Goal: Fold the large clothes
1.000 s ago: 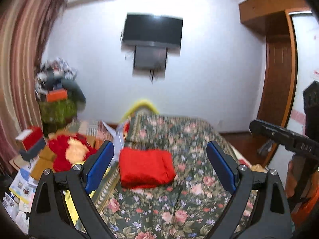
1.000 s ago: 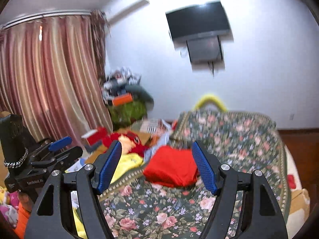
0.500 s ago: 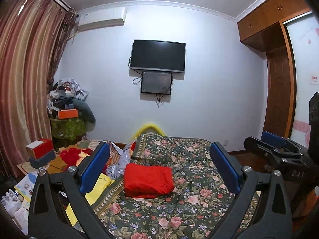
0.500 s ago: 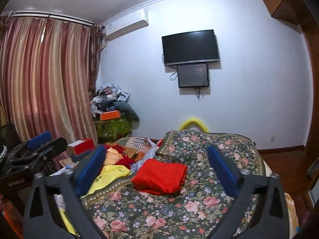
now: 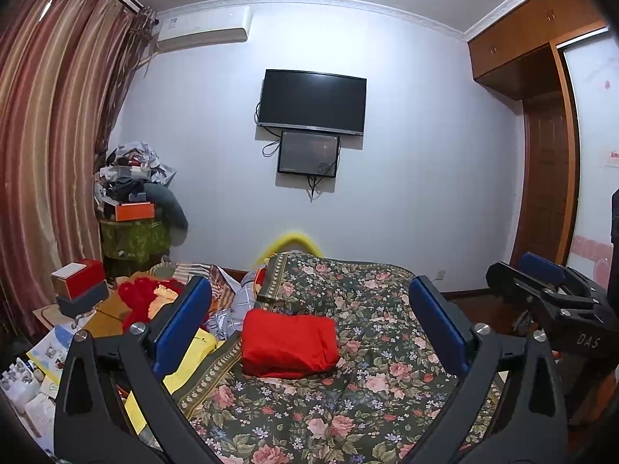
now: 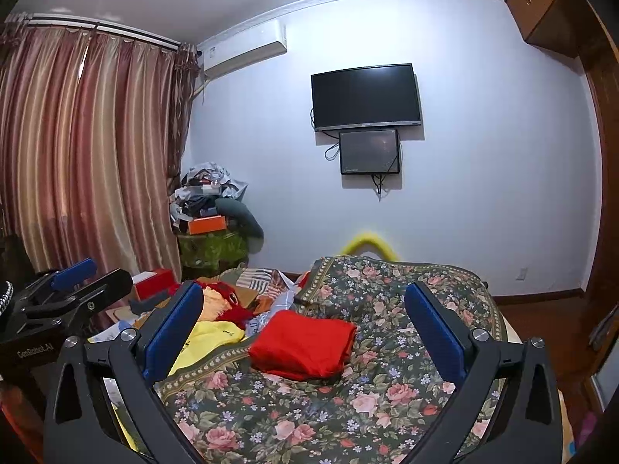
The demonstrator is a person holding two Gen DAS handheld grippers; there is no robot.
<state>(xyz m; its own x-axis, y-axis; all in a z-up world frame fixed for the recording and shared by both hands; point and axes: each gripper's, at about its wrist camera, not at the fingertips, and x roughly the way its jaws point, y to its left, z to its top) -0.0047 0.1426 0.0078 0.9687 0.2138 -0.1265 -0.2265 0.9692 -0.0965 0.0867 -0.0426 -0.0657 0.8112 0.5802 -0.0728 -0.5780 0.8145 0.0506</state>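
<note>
A red garment (image 5: 290, 342) lies folded into a compact rectangle on the floral bedspread (image 5: 359, 398), left of the bed's middle. It also shows in the right wrist view (image 6: 303, 344). My left gripper (image 5: 309, 305) is open and empty, held above the near part of the bed, well back from the garment. My right gripper (image 6: 303, 311) is open and empty too, at a similar height. Each gripper shows at the edge of the other's view: the right gripper (image 5: 541, 282) and the left gripper (image 6: 77, 282).
A heap of loose clothes lies left of the bed: a yellow garment (image 6: 209, 342) and a red and cream one (image 5: 149, 297). A red box (image 5: 77, 282) and a cluttered green stand (image 5: 133, 236) stand by the curtains. A TV (image 5: 311, 102) hangs on the far wall.
Both grippers have risen and pulled back from the bed, so more of the room and ceiling shows. Both sets of jaws have opened wider. The red garment has stayed in place.
</note>
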